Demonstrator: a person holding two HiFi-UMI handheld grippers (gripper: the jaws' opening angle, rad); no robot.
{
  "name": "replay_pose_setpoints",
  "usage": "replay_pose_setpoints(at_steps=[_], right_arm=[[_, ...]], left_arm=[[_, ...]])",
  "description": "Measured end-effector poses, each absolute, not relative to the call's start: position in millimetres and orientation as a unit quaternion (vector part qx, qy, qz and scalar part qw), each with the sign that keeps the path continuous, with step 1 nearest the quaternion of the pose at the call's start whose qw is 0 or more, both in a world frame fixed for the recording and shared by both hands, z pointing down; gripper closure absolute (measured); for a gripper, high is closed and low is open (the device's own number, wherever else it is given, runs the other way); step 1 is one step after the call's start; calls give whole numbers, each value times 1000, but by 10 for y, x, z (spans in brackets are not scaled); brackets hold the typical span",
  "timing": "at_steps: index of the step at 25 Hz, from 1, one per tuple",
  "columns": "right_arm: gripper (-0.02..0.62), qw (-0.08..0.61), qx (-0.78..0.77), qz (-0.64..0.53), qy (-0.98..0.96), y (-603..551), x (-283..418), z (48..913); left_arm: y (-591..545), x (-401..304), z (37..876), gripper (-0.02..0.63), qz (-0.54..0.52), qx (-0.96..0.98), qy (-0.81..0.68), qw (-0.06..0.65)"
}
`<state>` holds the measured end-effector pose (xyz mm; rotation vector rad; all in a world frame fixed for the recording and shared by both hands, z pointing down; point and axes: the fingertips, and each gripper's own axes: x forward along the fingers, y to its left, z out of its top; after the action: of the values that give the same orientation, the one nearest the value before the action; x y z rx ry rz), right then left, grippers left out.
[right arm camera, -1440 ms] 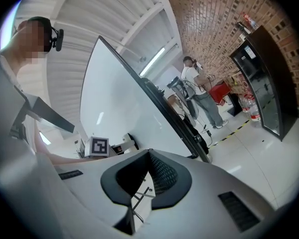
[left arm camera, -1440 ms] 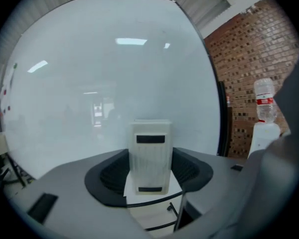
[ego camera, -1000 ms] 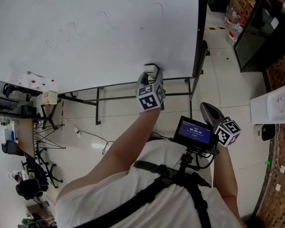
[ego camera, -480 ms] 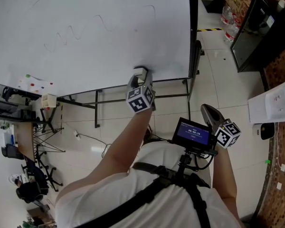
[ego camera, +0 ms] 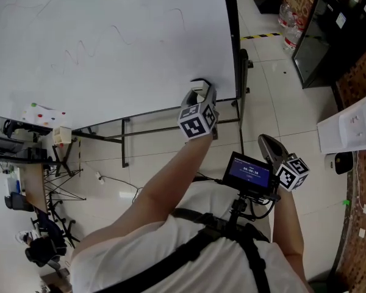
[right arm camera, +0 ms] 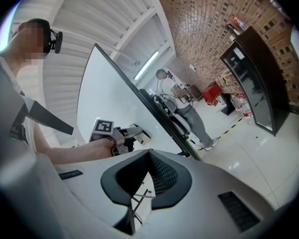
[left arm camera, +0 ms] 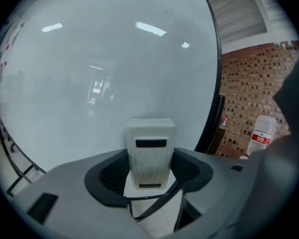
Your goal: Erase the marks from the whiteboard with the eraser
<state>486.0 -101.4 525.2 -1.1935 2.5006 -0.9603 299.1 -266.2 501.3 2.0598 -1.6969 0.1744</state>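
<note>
The whiteboard fills the upper left of the head view and carries faint wavy marks across its upper middle. My left gripper is shut on the white eraser, pressed against the board's lower right part, well below and right of the marks. In the left gripper view the eraser stands upright between the jaws, facing the whiteboard. My right gripper hangs low near my chest, away from the board. Its jaws meet with nothing between them; the left gripper shows beyond them.
The board's stand legs sit on the tiled floor. A black screen leans by the brick wall at right, with water bottles near it. A white cabinet is at far right, cluttered gear at left. A person stands behind the board.
My left gripper, still holding the eraser, has slid to the right along the board's lower part, closer to its right edge. The right gripper has stayed put.
</note>
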Motion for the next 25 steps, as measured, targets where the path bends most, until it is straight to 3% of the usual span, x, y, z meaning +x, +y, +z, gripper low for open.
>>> replay_pose_setpoints(at_steps=[10,14,19,25], right_arm=[[591,119,-429,-328,833,-843,5068,5262],[591,125,-426,-323,836,-869,4998,5196],[591,122,-424,-321,838,-881,4885,5181],[592,117,-414,-310,848,-975,4708,5046]], left_arm=[[-2717,3579,5206,314,40,783,-538,310],[-2668,3173,5281,314,48,767,-559,311],[-2580,2328,5588,314,22,699,-610,372],[-2604,2298,5547,314,10,701,-608,374]])
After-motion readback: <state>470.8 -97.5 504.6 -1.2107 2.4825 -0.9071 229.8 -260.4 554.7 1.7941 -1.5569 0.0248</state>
